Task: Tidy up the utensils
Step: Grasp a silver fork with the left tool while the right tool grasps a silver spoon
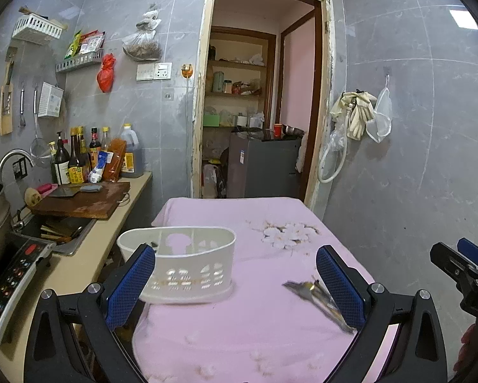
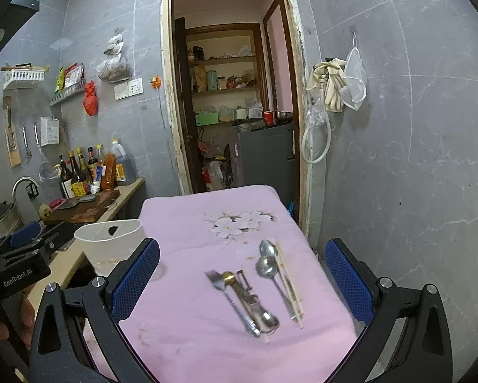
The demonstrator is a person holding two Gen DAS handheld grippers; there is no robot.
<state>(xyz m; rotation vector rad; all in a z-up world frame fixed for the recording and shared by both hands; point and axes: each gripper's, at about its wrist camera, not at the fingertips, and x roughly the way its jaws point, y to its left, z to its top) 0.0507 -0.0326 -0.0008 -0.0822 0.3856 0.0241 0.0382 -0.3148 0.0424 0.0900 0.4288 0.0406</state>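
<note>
A white plastic utensil holder (image 1: 188, 263) stands on the left side of a pink-clothed table (image 1: 258, 325); the right wrist view shows the holder (image 2: 111, 239) at the table's left edge. Several utensils lie on the cloth: a fork (image 2: 226, 296), a gold-headed spoon (image 2: 229, 277), two metal spoons (image 2: 267, 266) and a pair of chopsticks (image 2: 288, 284). In the left wrist view only a blurred bundle of utensils (image 1: 315, 296) shows beside the right finger. My left gripper (image 1: 235, 287) is open just in front of the holder. My right gripper (image 2: 242, 282) is open above the utensils.
A kitchen counter (image 1: 117, 220) runs along the left with a wooden cutting board (image 1: 85, 201), sauce bottles (image 1: 79, 156), a sink and an induction cooker (image 1: 12, 274). A doorway (image 1: 258, 95) opens behind the table. Gloves and a mesh bag (image 1: 363, 118) hang on the right wall.
</note>
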